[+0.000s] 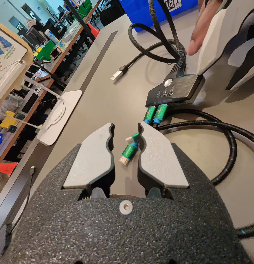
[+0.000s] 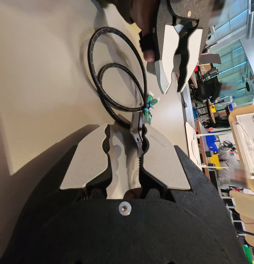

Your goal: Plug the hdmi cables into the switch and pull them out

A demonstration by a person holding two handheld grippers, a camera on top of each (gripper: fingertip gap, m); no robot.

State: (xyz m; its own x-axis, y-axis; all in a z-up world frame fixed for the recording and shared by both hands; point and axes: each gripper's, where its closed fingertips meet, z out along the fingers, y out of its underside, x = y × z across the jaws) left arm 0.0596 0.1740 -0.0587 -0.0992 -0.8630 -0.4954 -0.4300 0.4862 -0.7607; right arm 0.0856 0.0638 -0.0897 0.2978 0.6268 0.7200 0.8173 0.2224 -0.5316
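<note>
While left gripper (image 1: 126,125) gapes — loose green plugs (image 1: 128,152) below (untouched).

A black switch box (image 1: 176,88) is seen flat on the grey desk (image 1: 109,100), two green plugs (image 1: 156,112) inserted at one edge, braided cables (image 1: 223,128) looped beside.

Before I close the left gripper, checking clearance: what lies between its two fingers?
In the left wrist view, two loose green plugs lie on the table between the open fingers, nearest the right one.
</note>
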